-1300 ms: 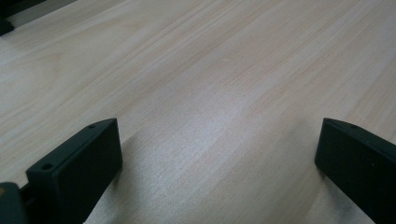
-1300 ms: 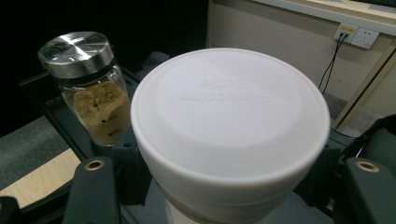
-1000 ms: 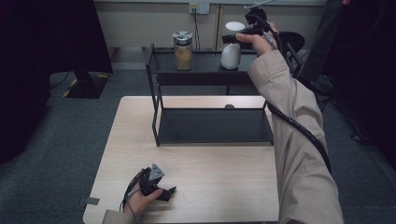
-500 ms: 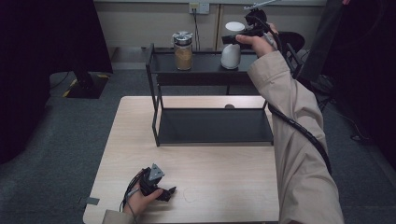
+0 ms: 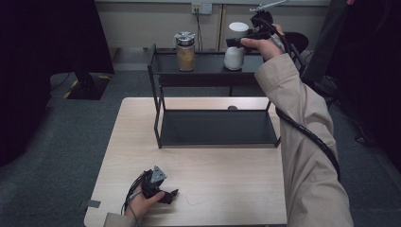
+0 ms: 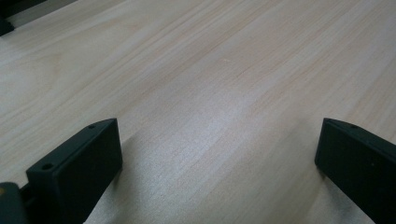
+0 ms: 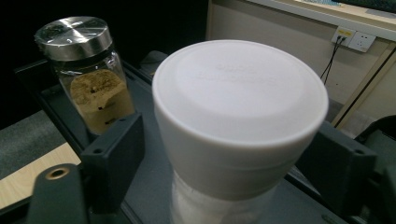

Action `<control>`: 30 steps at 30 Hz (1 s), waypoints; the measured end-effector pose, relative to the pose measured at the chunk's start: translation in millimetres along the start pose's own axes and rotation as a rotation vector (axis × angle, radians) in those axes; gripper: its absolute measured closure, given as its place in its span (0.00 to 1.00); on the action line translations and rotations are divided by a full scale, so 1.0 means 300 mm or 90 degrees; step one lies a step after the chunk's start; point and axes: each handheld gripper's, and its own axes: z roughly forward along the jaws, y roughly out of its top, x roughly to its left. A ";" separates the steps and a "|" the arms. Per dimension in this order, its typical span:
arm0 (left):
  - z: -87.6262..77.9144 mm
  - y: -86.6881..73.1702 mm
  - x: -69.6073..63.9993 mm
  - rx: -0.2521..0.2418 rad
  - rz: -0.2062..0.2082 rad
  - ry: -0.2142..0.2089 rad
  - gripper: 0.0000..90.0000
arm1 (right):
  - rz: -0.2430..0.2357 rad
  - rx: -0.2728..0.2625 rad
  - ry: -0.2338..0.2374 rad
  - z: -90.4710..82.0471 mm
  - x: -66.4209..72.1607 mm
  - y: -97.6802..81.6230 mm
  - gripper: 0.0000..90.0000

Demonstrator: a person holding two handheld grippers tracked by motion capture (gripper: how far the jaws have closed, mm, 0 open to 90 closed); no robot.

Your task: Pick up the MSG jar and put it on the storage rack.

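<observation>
A pale wooden table [image 5: 227,175] stands on grey carpet [image 5: 56,127], a cream wall with one power socket [image 5: 202,7] across the top of the frame. At lower left the left gripper [image 5: 168,195] rests on the tabletop, jaws spread wide over bare wood. In the centre stands one black two-tier metal rack [image 5: 213,127]. Its top shelf holds two containers: a glass jar of tan powder with a steel lid [image 5: 185,51] and, right of it, a white plastic bottle with a broad cap [image 5: 235,47]. At upper right the right gripper [image 5: 234,41] has its jaws either side of that bottle; whether they press it, I cannot tell.
</observation>
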 end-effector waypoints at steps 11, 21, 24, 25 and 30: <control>0.000 0.000 -0.001 0.000 0.000 0.000 0.00 | -0.008 0.004 -0.002 -0.055 0.019 -0.045 0.02; 0.000 0.001 -0.002 0.001 0.000 0.002 0.00 | -0.011 -0.014 0.017 -0.162 0.014 -0.134 0.00; 0.000 0.002 -0.003 0.002 -0.001 0.003 0.00 | -0.013 -0.017 0.028 -0.186 0.015 -0.167 0.00; 0.000 0.002 -0.003 0.002 -0.001 0.003 0.00 | -0.015 -0.016 0.030 -0.192 0.017 -0.174 0.00; 0.000 0.003 -0.004 0.002 -0.002 0.003 0.00 | -0.020 -0.015 0.050 -0.223 0.018 -0.236 0.00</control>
